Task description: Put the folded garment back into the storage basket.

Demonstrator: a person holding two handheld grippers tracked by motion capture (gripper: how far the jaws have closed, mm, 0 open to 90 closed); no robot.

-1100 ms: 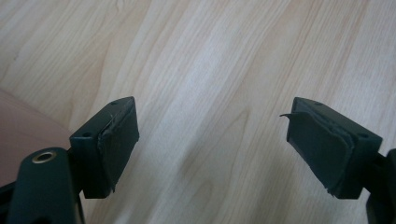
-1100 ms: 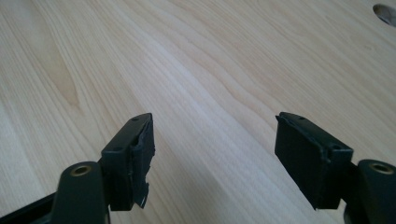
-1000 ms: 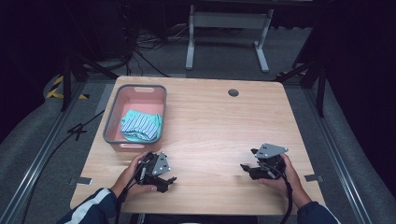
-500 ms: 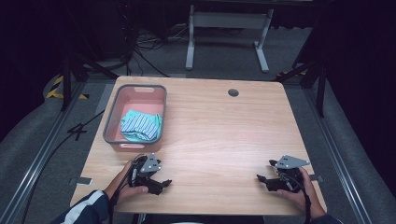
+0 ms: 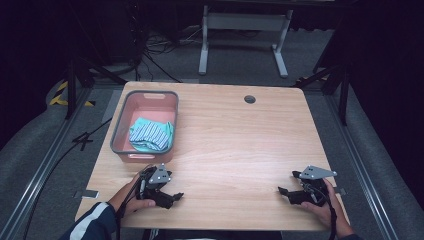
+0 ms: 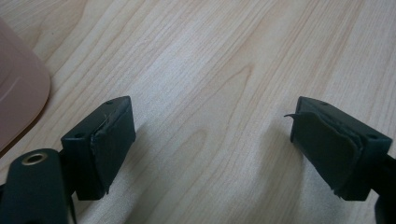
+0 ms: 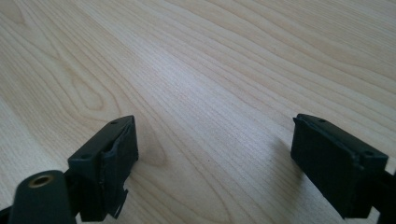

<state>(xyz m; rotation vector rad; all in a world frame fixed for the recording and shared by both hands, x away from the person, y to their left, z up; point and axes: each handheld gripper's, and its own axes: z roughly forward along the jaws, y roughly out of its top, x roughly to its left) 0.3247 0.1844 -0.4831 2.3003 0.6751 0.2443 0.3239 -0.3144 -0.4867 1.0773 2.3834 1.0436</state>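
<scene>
Both grippers low, jaws apart

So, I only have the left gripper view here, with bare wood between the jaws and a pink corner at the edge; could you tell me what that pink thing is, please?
Observer: It is a pink bin on the table's left side, just beyond the left gripper.
Operator: Thank you. Is there anything inside it?
Observer: Yes, a folded striped cloth lies in it.
Operator: And where is the right gripper, please?
Observer: It sits low near the table's right front corner; the right gripper has just been opening, with only bare wood between its jaws.
</scene>
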